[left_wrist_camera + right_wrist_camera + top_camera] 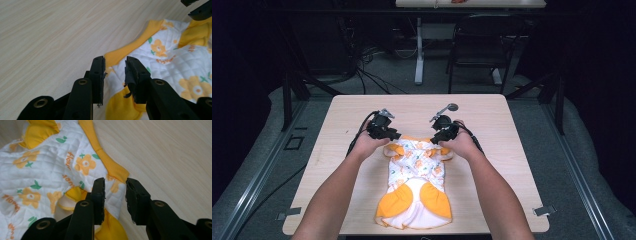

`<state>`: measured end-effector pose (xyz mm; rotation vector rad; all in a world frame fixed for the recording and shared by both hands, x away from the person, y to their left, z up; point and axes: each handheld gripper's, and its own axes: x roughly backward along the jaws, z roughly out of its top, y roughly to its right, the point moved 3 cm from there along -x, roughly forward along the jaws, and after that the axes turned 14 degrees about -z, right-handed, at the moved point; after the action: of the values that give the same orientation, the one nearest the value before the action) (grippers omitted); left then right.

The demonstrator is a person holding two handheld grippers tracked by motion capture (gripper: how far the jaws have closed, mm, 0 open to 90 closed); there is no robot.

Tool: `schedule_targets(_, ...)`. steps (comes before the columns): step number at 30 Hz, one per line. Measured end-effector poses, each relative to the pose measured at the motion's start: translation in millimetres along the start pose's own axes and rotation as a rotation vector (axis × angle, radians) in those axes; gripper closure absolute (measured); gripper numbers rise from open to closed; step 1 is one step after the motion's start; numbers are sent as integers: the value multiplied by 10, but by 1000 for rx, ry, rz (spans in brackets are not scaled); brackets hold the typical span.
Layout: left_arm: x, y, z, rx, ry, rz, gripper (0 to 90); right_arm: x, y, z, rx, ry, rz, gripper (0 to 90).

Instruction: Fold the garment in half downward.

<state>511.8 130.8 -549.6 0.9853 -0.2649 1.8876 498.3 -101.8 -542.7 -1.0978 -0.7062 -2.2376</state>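
Note:
A small quilted white garment [417, 175] with orange flowers and orange trim lies flat on the wooden table [362, 110]. My left gripper [394, 135] hovers at its far left corner and my right gripper [437, 137] at its far right corner. In the left gripper view the left gripper [115, 61] stands open, with the orange-edged corner of the garment [175, 62] in the gap between the jaws and the pads clear of it. The right gripper [115, 182] is likewise open over the other corner of the garment [45, 170]. The right gripper's jaw tips [200, 7] show at the top right.
Bare tabletop surrounds the garment on all sides. Beyond the table's far edge stand a black chair [482, 45] and another table's white leg [419, 50], with cables [367, 65] on the floor.

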Motion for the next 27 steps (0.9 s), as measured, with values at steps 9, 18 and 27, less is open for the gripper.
schedule_targets(9,-163,-27,-107,24,-33,0,636,-193,-19,-93,-31,-28,-33,660)
schedule_targets(18,-244,-51,-181,27,-42,15,585,-276,5,-211,-65,-51,-17,621)
schedule_targets(27,-299,-45,-250,21,-61,20,574,-322,-36,-225,-49,-62,-37,612)
